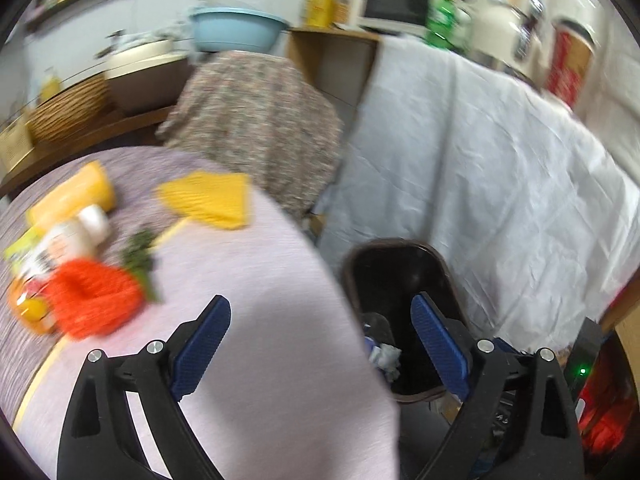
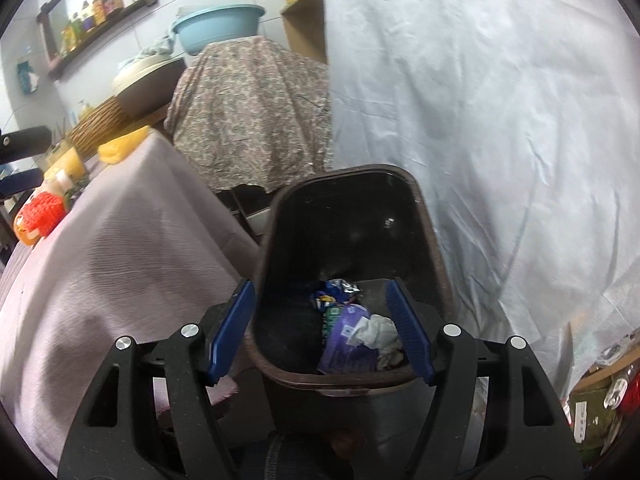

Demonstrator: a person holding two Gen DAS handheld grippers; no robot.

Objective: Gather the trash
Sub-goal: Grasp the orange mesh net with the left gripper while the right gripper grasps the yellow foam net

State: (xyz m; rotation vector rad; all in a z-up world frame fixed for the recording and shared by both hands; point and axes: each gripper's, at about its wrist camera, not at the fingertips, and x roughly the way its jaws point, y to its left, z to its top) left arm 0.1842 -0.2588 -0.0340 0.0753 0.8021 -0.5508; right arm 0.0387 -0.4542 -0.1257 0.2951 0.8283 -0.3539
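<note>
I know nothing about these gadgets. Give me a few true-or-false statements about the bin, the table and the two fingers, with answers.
1. The dark brown plastic bin is empty. False: crumpled wrappers and paper lie inside.
2. The left gripper stands open, holding nothing. True.
3. The orange knitted cloth lies on the lilac tablecloth. True.
4. The right gripper clamps a bottle. False: it is open over the bin, empty.
5. The light blue plastic basin sits on the floor. False: it rests atop a floral-covered stand.
</note>
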